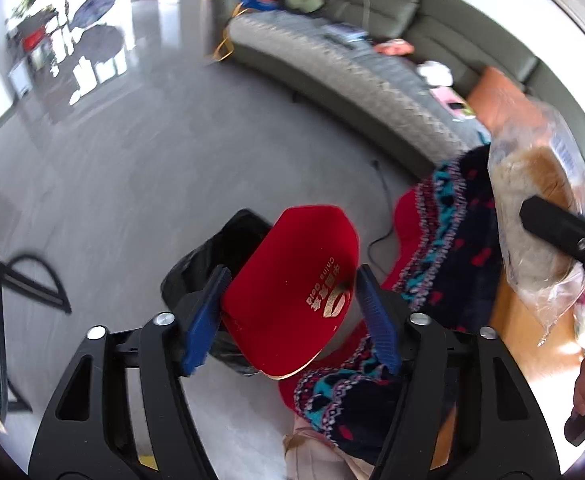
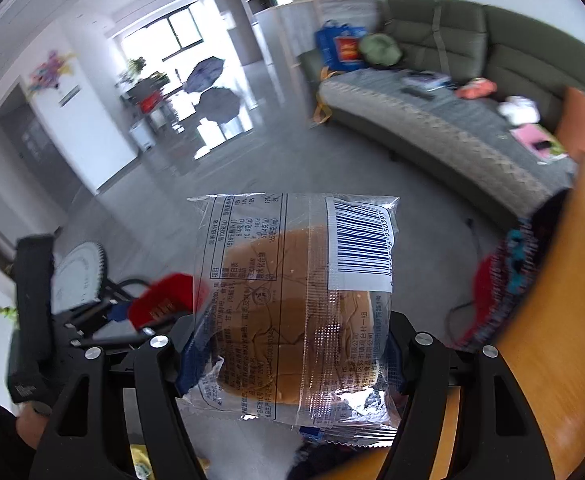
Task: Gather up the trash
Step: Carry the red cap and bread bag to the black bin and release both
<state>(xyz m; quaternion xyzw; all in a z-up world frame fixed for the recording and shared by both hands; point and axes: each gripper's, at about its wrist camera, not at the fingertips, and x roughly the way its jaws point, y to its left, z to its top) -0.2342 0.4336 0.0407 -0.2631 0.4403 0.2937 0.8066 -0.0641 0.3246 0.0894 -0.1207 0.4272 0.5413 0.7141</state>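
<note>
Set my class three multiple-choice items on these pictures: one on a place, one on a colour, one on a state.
1. The red box hangs directly above: A the sofa; B the black bin bag; C the table.
2. The barcode stripes are: A blue; B red; C green.
3. The bread packet is: A on the floor; B on the sofa; C gripped in the right gripper.

B: the bag's mouth shows behind the box.
A: blue stripes on white.
C: the jaws press both its sides.

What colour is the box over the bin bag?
Red, with gold lettering, on the box; the left wrist view shows it best.
</note>
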